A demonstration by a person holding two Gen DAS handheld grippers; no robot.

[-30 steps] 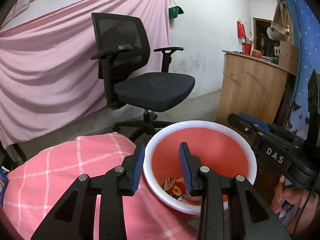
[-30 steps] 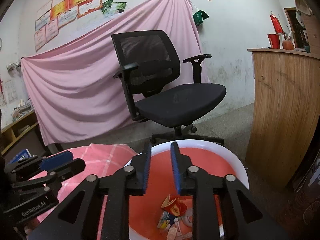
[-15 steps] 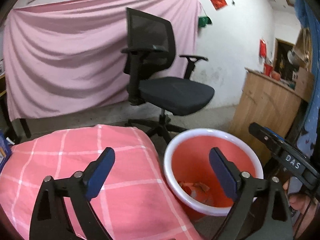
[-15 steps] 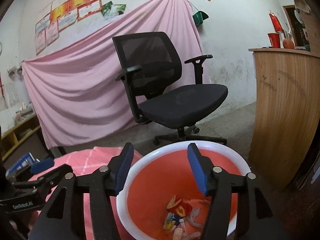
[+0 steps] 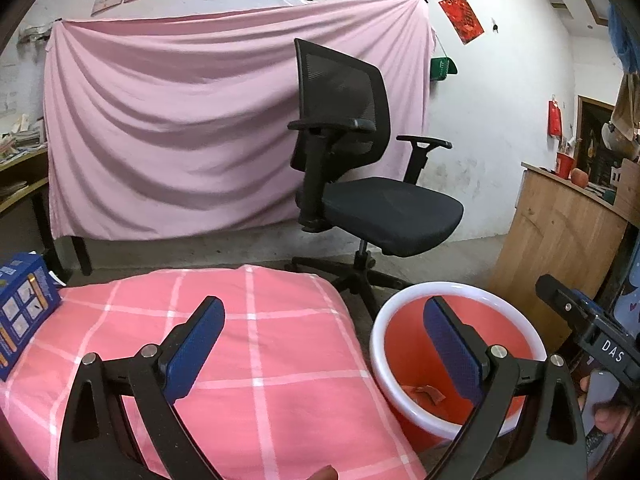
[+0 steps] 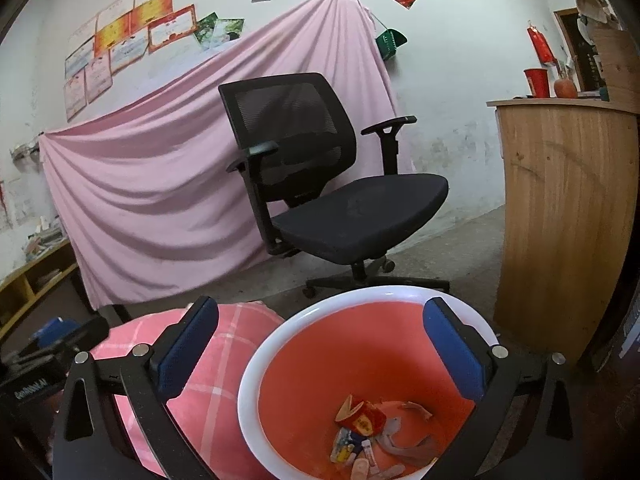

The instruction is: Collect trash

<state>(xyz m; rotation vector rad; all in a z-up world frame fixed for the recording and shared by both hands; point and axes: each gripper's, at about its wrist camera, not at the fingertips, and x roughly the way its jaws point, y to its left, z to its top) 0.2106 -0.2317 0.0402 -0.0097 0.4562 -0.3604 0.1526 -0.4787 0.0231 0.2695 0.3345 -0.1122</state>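
Note:
A red trash bin with a white rim [image 6: 280, 322] [image 5: 378, 328] stands on the floor beside the pink checked table [image 5: 256, 344]. Several bits of trash [image 6: 364, 424] lie at its bottom; a scrap also shows in the left wrist view [image 5: 428, 392]. My right gripper [image 6: 320, 344] is open and empty above the bin's mouth. My left gripper [image 5: 324, 344] is open and empty over the table's right edge, its right finger above the bin. The right gripper also shows in the left wrist view [image 5: 588, 328], and the left gripper in the right wrist view [image 6: 60, 344].
A black office chair [image 5: 360, 184] [image 6: 328, 184] stands behind the bin before a pink sheet [image 5: 180, 128]. A wooden counter [image 6: 560, 208] is at the right. A blue box [image 5: 24, 312] sits on the table's left edge.
Both grippers opened wide from nearly shut. The left gripper swung left from over the bin to over the table edge. The right stayed above the bin.

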